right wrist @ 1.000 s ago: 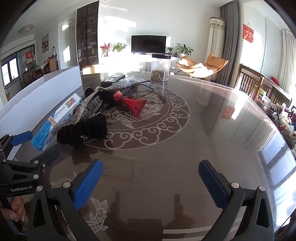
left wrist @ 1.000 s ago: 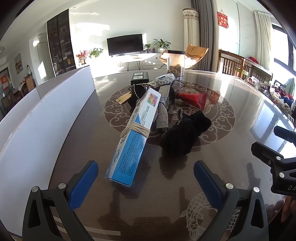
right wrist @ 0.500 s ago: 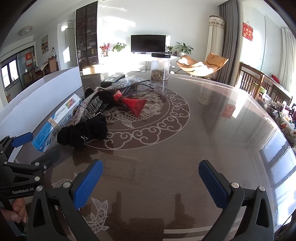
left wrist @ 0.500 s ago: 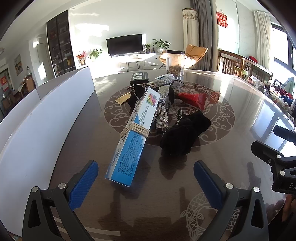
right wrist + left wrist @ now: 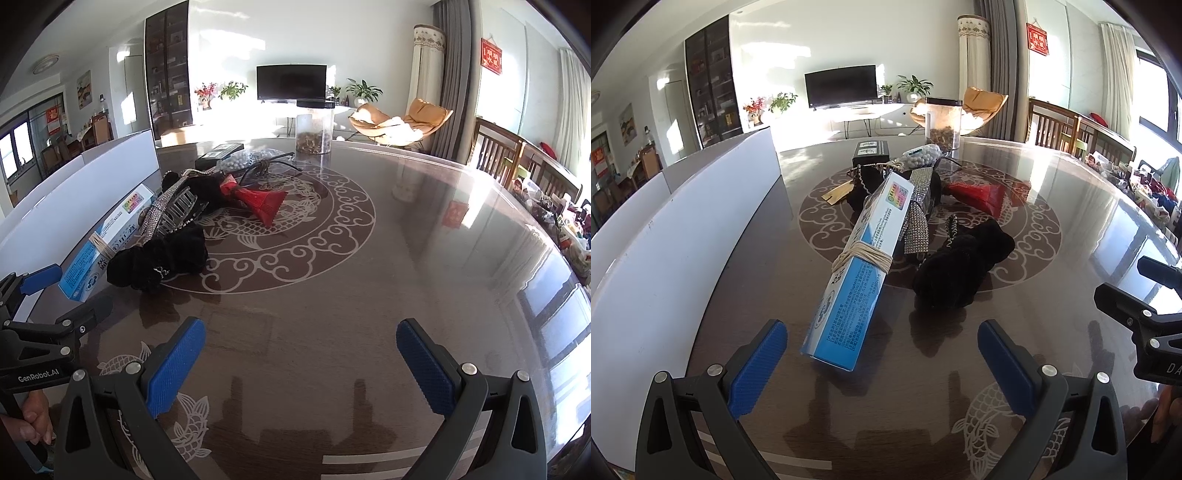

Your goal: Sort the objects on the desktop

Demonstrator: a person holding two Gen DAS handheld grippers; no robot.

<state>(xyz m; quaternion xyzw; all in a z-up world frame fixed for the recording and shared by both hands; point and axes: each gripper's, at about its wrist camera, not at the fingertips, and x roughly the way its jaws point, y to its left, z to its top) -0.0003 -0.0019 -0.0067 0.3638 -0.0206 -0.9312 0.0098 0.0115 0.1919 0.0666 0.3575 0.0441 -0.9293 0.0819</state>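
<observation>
— Desktop objects lie heaped near the desk's (image 5: 369, 295) left edge, beside the white panel (image 5: 683, 236); what is nearest the left gripper (image 5: 882, 354)?

— The blue and white box (image 5: 860, 273), bound with a pale rubber band (image 5: 862, 256); its near end sits just ahead of the left gripper, closer to the left finger; its far end is tilted up and rests on the heap.

— And next to it?

— A black fuzzy scrunchie (image 5: 960, 269) lies just to the right of the box; a rhinestone hair clip (image 5: 918, 218) lies between them, against the box's upper half; a red tassel (image 5: 986, 194) sits behind on the round fish pattern; a black box (image 5: 871, 153) and a bag of white beads (image 5: 923, 157) lie farther back; a clear jar (image 5: 942, 122) stands by the far edge.

— How do the left fingers (image 5: 759, 369) stand?

— Wide apart, holding nothing; they hover above the desk near its front edge.

— The right gripper (image 5: 299, 362)?

— Its fingers (image 5: 424, 369) are spread wide too, with nothing between them; it hangs over bare desk near the front edge, well apart from the heap; the left gripper shows at the left rim of its view, with a hand (image 5: 33, 424) on the handle.
</observation>
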